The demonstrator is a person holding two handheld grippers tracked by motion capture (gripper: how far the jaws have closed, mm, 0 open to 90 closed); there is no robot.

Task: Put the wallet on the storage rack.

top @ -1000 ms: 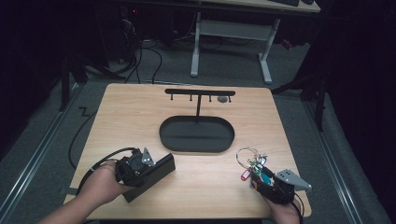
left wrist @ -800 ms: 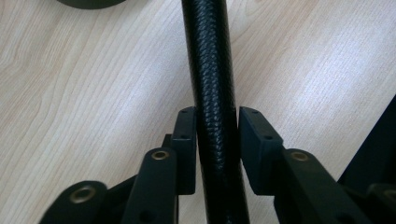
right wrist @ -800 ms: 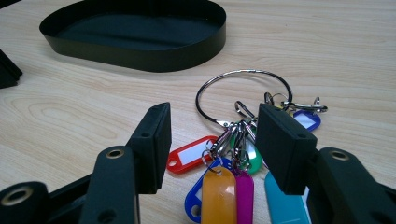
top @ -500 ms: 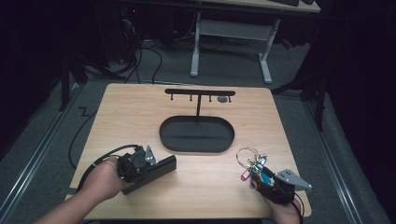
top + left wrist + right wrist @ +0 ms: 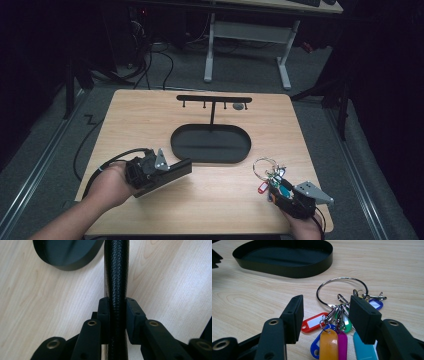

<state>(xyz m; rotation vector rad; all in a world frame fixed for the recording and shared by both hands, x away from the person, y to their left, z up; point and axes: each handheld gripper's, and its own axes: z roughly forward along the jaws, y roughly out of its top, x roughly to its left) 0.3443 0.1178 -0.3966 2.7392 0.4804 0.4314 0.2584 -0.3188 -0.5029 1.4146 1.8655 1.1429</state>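
My left gripper point(image 5: 161, 173) sits at the table's front left, and its jaws have just been closing on a flat black leather-textured case point(image 5: 179, 169). In the left gripper view the case point(image 5: 116, 272) stands edge-on, with both pads of that gripper point(image 5: 117, 312) pressed against its sides. At the front right a bunch of keys with coloured tags on a metal ring point(image 5: 267, 175) lies on the wood. My right gripper point(image 5: 276, 189) is open. Its jaws point(image 5: 325, 315) stand either side of the tags point(image 5: 340, 312) without touching them.
A black oval tray point(image 5: 174, 142) rests mid-table, its wall point(image 5: 294, 271) just beyond the keys. From its far side rises a black T-shaped rack with hooks point(image 5: 213, 98); a small grey item point(image 5: 239, 106) hangs on it. Bare wood lies between the two grippers.
The left gripper and the black case have shifted slightly away from the front edge, the case now angled toward the tray. The right gripper and keys have not moved.
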